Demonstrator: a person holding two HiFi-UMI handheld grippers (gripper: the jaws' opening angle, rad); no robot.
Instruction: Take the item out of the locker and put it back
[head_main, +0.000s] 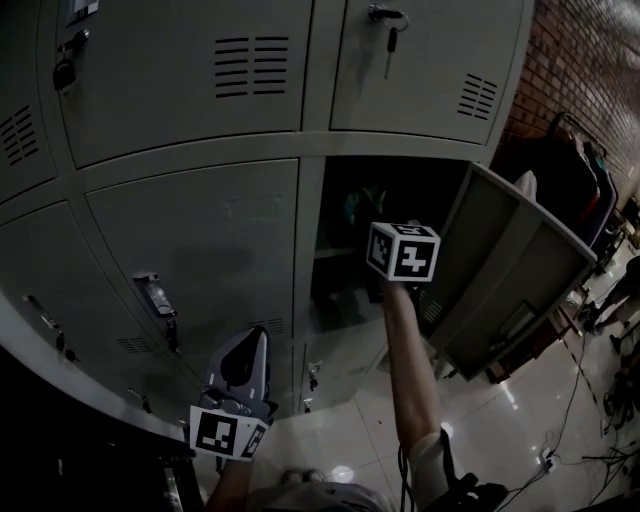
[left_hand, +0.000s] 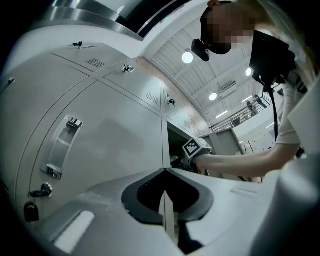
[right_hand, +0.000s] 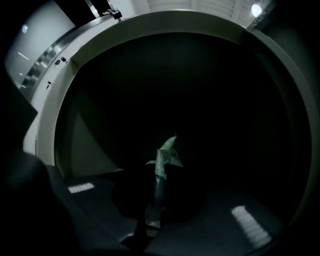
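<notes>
Right claw (right_hand: 151, 217) in locker (right_hand: 282, 87), greenish packet (right_hand: 166, 153) pinched between jaws — tip protruding

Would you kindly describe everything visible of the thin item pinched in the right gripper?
The item is a thin, pale greenish, crinkled piece, like film or paper; its identity is unclear. The right gripper is shut on its lower part, edge-on, and its pointed upper end fans out above the jaws, inside the dark locker compartment.

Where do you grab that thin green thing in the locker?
By its flat lower strip, straight in through the open locker front, as the right gripper does. The green thing is thin and edge-on, so the jaws pinch both faces; its crumpled top may slip.
</notes>
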